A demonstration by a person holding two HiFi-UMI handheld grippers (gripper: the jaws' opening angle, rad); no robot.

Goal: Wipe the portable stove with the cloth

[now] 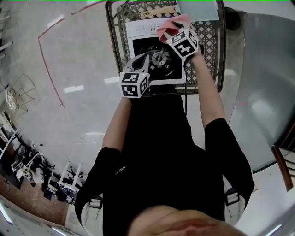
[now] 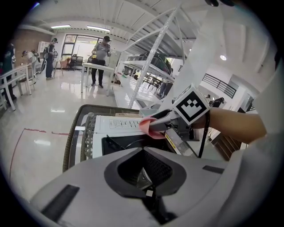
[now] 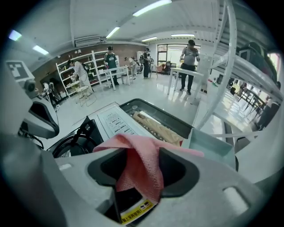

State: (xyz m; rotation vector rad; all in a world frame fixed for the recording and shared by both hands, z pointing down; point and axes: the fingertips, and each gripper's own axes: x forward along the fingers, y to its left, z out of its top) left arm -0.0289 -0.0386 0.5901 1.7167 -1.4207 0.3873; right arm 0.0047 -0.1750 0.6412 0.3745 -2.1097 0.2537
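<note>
This is a large open indoor hall, set up as a shared workshop or test lab rather than a home. A pale polished floor (image 2: 40,115) spreads wide and is marked with a red tape line (image 2: 42,131). White shelving racks (image 3: 84,66) line a far wall. People (image 3: 190,55) stand at long white tables (image 2: 95,66). Strip lights (image 3: 153,6) cross the high ceiling, and tall windows (image 2: 75,44) close the far end. A portable stove (image 1: 143,30) sits on a small woven-wire surface (image 1: 209,41) out on that floor.
</note>
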